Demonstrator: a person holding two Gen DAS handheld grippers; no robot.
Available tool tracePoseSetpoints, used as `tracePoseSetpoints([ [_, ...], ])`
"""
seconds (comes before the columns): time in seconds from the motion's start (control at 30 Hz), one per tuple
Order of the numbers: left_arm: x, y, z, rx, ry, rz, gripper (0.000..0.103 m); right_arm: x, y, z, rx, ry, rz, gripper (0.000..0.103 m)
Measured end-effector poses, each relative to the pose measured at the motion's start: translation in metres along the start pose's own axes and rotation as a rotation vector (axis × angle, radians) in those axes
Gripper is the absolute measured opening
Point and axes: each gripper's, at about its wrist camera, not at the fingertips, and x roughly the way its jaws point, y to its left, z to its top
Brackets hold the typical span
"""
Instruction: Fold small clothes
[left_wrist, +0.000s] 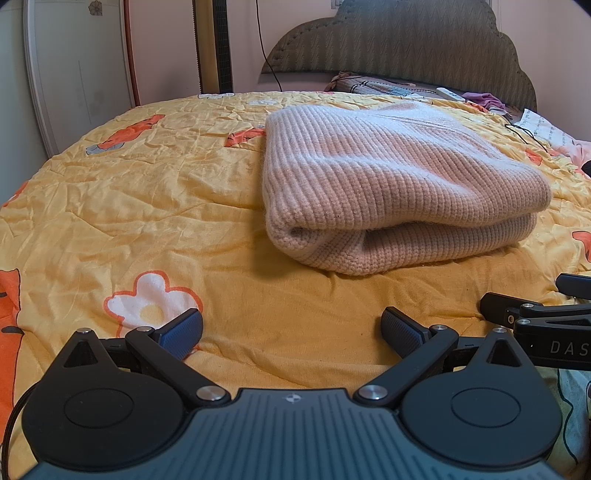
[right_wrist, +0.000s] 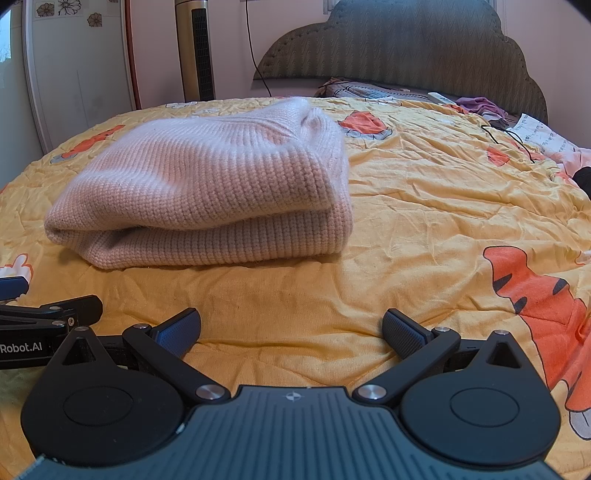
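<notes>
Your left gripper sits low over the yellow quilted bedspread with orange tiger and white flower prints, its two fingers spread wide apart with nothing between them. Your right gripper is in the same state, fingers parted and holding nothing, just beside the left one. The pale pink ribbed knit sweater lies folded into a thick, layered bundle on the bedspread ahead of both grippers, apart from them, its rolled fold edge facing you. From the right wrist view the sweater sits ahead and to the left. Behind it stands a grey scalloped upholstered headboard, with crumpled purple cloth and a black cable near the far right of the bed.
</notes>
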Motion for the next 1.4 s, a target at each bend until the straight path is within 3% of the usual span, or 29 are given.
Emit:
tracePoseSetpoints([
  [1.4, 0.0000, 0.0003, 0.0002, 0.001, 0.000, -0.001, 0.103, -0.0003, 0.0000, -0.0003, 0.000, 0.000, 0.000, 0.103],
])
